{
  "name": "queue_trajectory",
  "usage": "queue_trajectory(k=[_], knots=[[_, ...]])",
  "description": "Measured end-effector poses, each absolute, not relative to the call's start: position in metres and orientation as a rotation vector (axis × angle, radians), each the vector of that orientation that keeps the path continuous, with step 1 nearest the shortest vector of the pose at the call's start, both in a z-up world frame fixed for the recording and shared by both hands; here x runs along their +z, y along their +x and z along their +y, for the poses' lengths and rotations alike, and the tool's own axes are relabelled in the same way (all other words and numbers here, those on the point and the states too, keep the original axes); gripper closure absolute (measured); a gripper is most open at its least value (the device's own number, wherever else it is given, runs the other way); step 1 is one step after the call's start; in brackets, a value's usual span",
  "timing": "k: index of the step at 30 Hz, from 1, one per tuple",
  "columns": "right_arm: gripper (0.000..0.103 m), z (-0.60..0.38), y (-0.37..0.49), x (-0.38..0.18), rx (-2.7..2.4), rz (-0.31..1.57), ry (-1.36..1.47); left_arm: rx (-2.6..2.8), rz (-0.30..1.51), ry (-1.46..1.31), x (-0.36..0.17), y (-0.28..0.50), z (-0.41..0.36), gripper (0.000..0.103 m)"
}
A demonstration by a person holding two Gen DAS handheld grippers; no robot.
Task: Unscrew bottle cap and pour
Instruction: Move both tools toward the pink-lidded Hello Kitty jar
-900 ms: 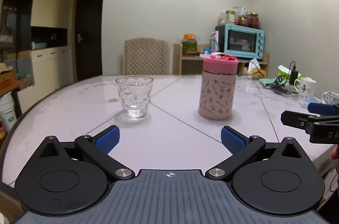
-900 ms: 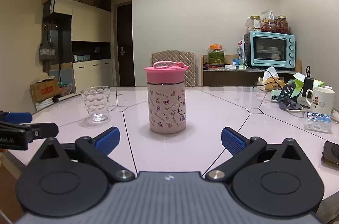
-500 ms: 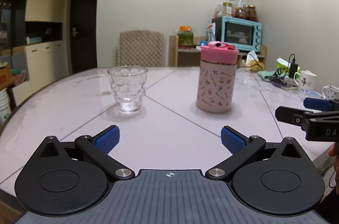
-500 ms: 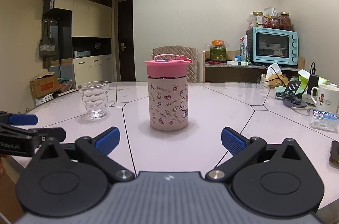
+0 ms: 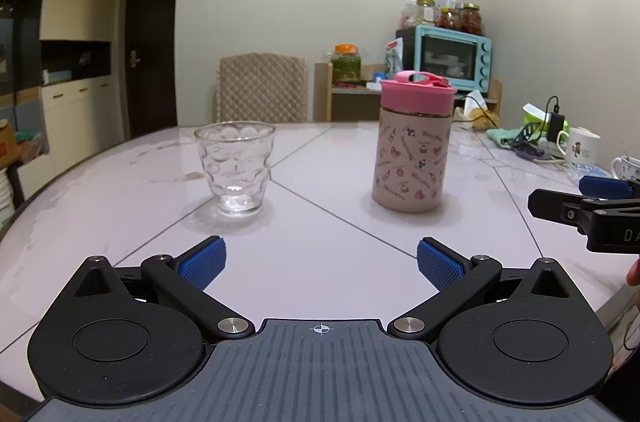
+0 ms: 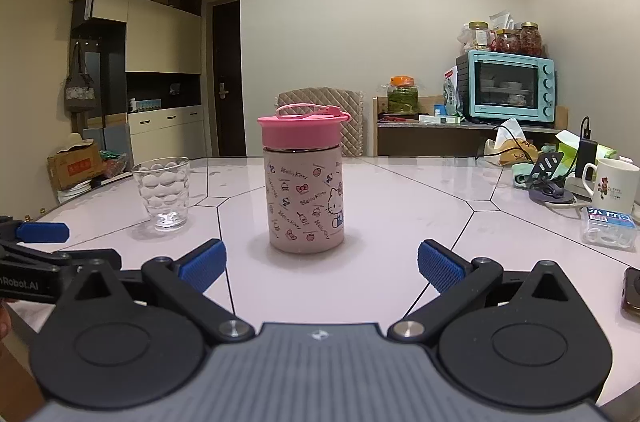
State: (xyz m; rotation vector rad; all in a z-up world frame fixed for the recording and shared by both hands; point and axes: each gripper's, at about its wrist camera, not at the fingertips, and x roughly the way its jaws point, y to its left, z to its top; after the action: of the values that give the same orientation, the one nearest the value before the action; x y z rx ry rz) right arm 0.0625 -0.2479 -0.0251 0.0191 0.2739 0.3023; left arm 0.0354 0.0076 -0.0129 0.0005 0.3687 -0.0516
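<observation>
Seen from the left wrist, the left hand-held gripper [image 5: 321,260] is being held low over the white counter [image 5: 344,238] with its blue pads spread wide and nothing between them. A pink patterned bottle [image 5: 412,154], its pink cap [image 5: 417,93] screwed on, is being shown upright on the counter ahead and to the right, well apart from an empty dimpled glass [image 5: 235,166] standing to its left; the tip of the right hand-held gripper [image 5: 592,200] is being glimpsed at the right edge. Seen from the right wrist, the right hand-held gripper [image 6: 322,260] is likewise being held wide apart and empty, with the bottle [image 6: 306,198] framed almost straight ahead, near but untouched, and the glass [image 6: 163,193] behind it to the left. A white mug [image 6: 612,184] and a turquoise toaster oven [image 6: 510,87] are being seen at the right.
</observation>
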Motion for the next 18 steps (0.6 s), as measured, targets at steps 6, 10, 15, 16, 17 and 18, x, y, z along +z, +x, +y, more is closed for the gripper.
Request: queue_trajectory(k=[6,10,15,16,17,18], knots=[[0.0,-0.251,0.068,-0.025,0.292,0.271,0.025,-0.065,0.375,0.01,-0.015,0.042,0.005,0.0],[0.0,-0.253,0.07,-0.022,0.289,0.267,0.026,-0.076,0.378,0.015,-0.017,0.048,0.002,0.0],[0.0,-0.254,0.074,-0.02,0.286,0.262,0.028,-0.084,0.378,0.019,-0.017,0.054,0.001,0.0],[0.0,-0.254,0.075,-0.019,0.286,0.262,0.027,-0.085,0.378,0.02,-0.017,0.054,0.0,0.0],[0.0,-0.254,0.075,-0.018,0.285,0.262,0.028,-0.087,0.378,0.02,-0.017,0.055,0.0,0.0],[0.0,-0.255,0.076,-0.017,0.285,0.262,0.029,-0.091,0.378,0.022,-0.017,0.056,0.0,0.0]])
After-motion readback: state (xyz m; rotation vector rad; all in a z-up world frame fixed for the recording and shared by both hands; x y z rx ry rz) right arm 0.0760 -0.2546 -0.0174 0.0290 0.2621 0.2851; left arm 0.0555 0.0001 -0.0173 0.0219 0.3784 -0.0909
